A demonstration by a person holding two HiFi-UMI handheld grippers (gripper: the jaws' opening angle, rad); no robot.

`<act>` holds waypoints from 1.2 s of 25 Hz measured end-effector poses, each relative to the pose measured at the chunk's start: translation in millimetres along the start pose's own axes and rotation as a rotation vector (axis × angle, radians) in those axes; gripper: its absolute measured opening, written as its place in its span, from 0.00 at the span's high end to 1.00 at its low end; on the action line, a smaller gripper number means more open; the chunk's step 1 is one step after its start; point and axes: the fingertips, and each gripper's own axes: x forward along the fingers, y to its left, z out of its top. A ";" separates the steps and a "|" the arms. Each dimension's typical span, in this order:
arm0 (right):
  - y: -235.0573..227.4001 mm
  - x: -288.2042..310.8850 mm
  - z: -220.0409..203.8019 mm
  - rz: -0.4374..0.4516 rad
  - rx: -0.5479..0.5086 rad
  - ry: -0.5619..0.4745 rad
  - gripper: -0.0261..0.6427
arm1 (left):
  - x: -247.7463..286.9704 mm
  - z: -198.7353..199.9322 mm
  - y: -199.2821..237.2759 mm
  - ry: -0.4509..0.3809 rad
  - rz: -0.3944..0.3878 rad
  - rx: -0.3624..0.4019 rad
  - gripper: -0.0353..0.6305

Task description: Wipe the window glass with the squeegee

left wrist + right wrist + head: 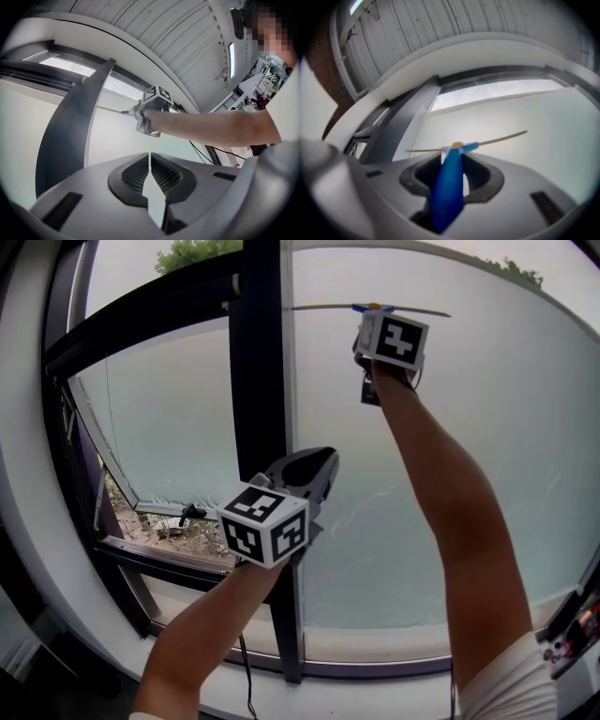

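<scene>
In the head view, the squeegee's thin blade lies level against the large right pane of window glass, high up. My right gripper is raised to it, shut on the squeegee's blue handle, which stands up between the jaws in the right gripper view. The blade crosses the glass just beyond them. My left gripper hangs lower, in front of the black mullion. In the left gripper view it is shut with nothing in it, and the right gripper shows ahead.
Left of the mullion an opened sash tilts away, with a black handle at its lower edge. A white sill runs below the glass. A dark cable hangs by my left arm. Equipment sits at the right edge.
</scene>
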 end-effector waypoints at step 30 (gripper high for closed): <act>2.6 -27.8 -48.9 -0.006 -0.007 0.088 0.73 | -20.0 -32.1 -25.2 0.066 -0.005 -0.073 0.89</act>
